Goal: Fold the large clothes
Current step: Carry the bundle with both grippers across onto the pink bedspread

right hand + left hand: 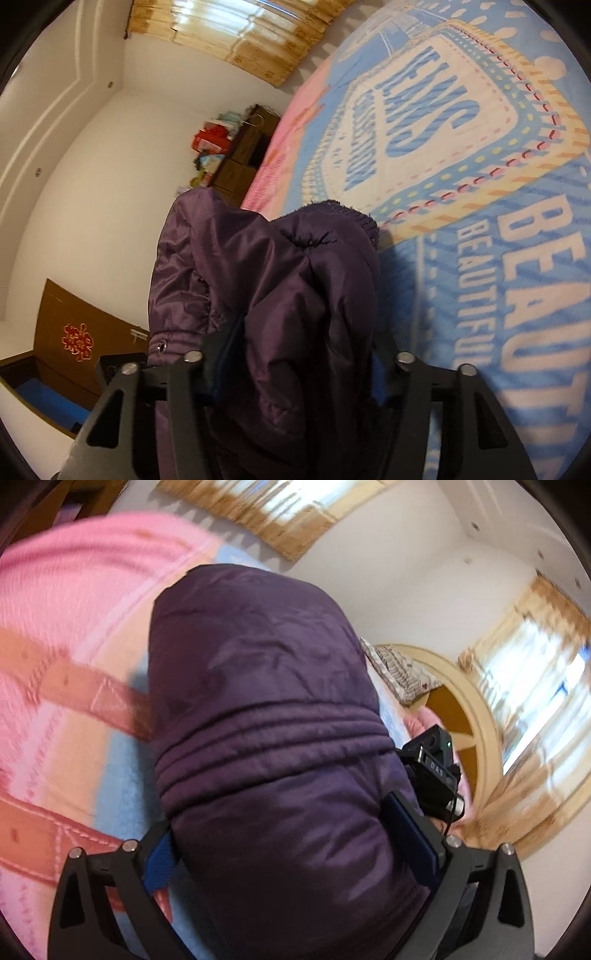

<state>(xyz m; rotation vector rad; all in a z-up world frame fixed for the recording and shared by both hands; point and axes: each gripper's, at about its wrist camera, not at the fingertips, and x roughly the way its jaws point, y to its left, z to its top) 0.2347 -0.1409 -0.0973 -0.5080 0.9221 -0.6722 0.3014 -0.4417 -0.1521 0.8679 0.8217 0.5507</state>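
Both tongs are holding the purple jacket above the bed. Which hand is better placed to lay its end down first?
Probably right: the right tongs grip the purple jacket near the blanket; the left tongs point toward the wall.

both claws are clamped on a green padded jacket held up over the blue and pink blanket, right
Not quite: the padded jacket is dark purple, not green, as both wrist views show. The left claw and right claw do clamp it over the blanket.

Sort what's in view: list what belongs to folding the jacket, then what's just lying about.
For the job:
purple jacket
left claw, gripping it
right claw, gripping it
blanket, the folding surface

Lying about:
curtains
shelf clutter
pillow
door
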